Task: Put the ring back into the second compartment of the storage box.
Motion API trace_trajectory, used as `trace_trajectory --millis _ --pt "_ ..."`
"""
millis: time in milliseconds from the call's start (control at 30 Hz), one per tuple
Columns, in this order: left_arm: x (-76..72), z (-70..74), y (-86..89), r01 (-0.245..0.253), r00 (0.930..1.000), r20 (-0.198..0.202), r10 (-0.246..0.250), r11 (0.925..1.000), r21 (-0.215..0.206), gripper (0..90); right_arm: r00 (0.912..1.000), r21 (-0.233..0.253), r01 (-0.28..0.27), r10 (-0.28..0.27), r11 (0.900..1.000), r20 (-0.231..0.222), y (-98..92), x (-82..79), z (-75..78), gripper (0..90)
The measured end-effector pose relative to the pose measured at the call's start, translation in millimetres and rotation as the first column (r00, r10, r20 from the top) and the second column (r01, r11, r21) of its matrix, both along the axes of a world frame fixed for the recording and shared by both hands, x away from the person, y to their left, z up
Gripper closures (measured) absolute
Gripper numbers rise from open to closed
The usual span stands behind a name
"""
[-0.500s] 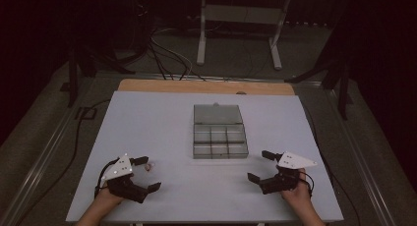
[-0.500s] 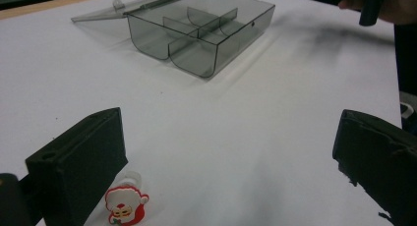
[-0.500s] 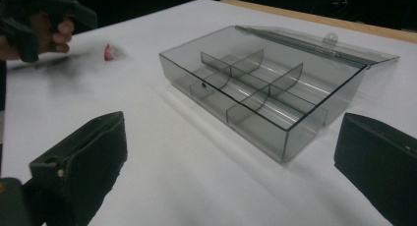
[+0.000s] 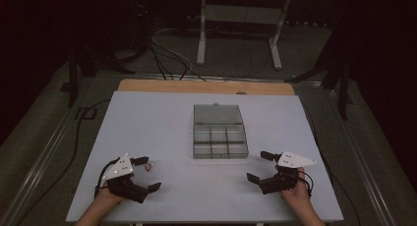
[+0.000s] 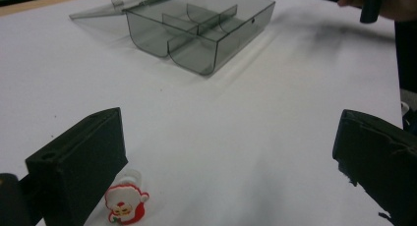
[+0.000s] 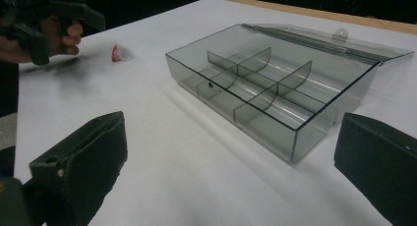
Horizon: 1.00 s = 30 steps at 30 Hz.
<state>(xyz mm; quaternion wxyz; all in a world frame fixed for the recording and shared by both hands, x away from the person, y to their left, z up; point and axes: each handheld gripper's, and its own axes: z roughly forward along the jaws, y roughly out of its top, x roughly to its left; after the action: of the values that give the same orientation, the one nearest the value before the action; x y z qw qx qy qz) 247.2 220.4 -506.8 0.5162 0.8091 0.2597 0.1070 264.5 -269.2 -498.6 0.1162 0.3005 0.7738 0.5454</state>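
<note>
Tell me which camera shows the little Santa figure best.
The left gripper view: the Santa figure lies close up on the table, beside the left gripper's near jaw, red and white plain. The high view shows a tiny pale speck; the right gripper view a distant red dot.

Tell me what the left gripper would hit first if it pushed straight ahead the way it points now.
Probably the clear box. The left gripper is open, aimed over bare table toward the box's near corner. The Santa figure lies by one jaw, off that line. Depth is hard to judge.

Glossy clear-plastic box [image 6: 275,88] on matt table [image 6: 147,137]
</note>
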Motion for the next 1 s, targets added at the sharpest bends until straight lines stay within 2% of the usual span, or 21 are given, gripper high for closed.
trace_trajectory --millis 100,167,200,367,433,600,700,1000 --pt "-0.8 1.7 -0.1 -0.009 0.9999 0.013 0.009 0.9997 0.022 0.8 1.0 -0.003 -0.008 0.008 1.0 0.004 1.2 -1.1 0.5 0.0" --pt "-0.8 1.7 -0.1 -0.009 0.9999 0.013 0.009 0.9997 0.022 0.8 0.9999 -0.003 -0.008 0.008 1.0 0.007 1.4 -1.5 0.8 0.0" --pt "-0.3 2.3 1.4 -0.009 1.0 0.004 0.009 1.0 0.003 0.8 0.9999 0.006 -0.012 0.012 1.0 0.013 1.3 -2.1 1.9 0.0" --pt "0.0 3.3 -0.6 -0.001 1.0 -0.008 0.001 1.0 0.001 0.8 0.9996 0.013 -0.017 0.016 1.0 0.024 1.4 -3.1 3.3 0.0" --pt "-2.7 6.9 -4.9 0.042 0.999 -0.015 -0.042 0.9991 -0.001 0.8 0.9994 0.001 -0.012 0.012 1.0 0.032 2.2 -3.3 3.6 0.0" --pt "-4.1 9.6 -10.9 0.07 0.997 -0.032 -0.07 0.9975 0.008 0.8 0.9996 0.018 -0.019 0.018 1.0 0.022 3.0 -3.8 4.0 0.0" --pt "-3.5 10.2 -12.1 0.069 0.9971 -0.033 -0.069 0.9975 0.016 0.8 0.9996 0.019 -0.022 0.021 1.0 0.018 3.4 -3.7 3.9 0.0" --pt "-0.4 17.5 -11.4 0.049 0.9986 -0.02 -0.049 0.9988 -0.002 0.8 0.9997 0.021 -0.023 0.023 0.999 0.009 4.1 -3.3 2.9 0.0"
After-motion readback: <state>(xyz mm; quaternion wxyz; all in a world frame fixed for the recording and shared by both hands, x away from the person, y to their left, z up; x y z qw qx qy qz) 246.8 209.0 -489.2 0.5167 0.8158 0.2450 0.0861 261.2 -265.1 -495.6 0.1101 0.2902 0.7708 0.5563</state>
